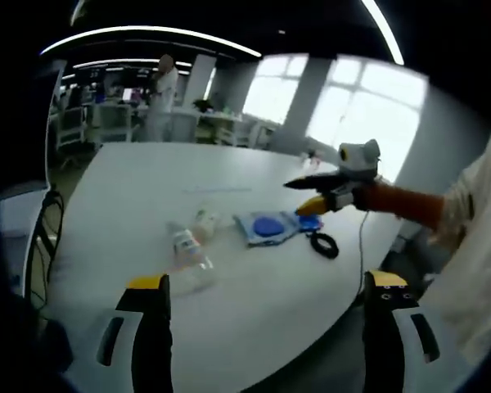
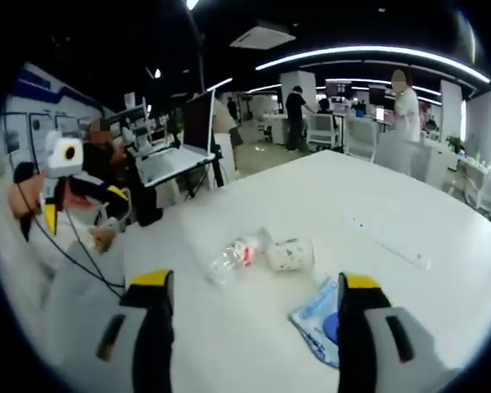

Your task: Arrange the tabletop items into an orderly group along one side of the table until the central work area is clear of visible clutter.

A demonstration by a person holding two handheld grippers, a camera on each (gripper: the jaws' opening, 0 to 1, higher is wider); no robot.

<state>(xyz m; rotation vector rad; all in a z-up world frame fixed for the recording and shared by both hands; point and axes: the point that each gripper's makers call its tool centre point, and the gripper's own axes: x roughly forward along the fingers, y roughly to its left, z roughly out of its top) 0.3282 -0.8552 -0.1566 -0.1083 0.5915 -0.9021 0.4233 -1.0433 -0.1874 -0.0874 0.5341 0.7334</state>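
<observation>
In the left gripper view, the left claw point(image 1: 266, 303) hangs with its 2 jaws spread wide and nothing between them, above the near edge of the white surface point(image 1: 139, 188). Just past it lies 1 clear bottle point(image 1: 186, 250) on its side, with 1 crumpled white wad point(image 1: 204, 223) close behind it. To their right sits 1 blue pouch point(image 1: 266, 228), and beside that, near the right edge, 1 black cable coil point(image 1: 324, 245). The right claw point(image 1: 307, 195) reaches in from the right above the pouch's far corner; whether it grips anything cannot be told from here. Beyond these 4 things the surface runs bare to its far curved edge, with 1 thin pale strip point(image 1: 219, 190) lying across the middle, so open room lies behind and to the left. In the right gripper view, the right claw point(image 2: 250, 307) has its 2 jaws spread apart and empty; the pouch point(image 2: 319, 319) lies just beside its right jaw. Farther on, the bottle point(image 2: 233, 252) and the wad point(image 2: 289, 255) touch side by side near the middle. The left gripper point(image 2: 61, 176) shows at the left edge, held up off the surface point(image 2: 327, 192). Broad bare white stretches beyond toward chairs point(image 2: 344, 135) and 2 standing people.
</observation>
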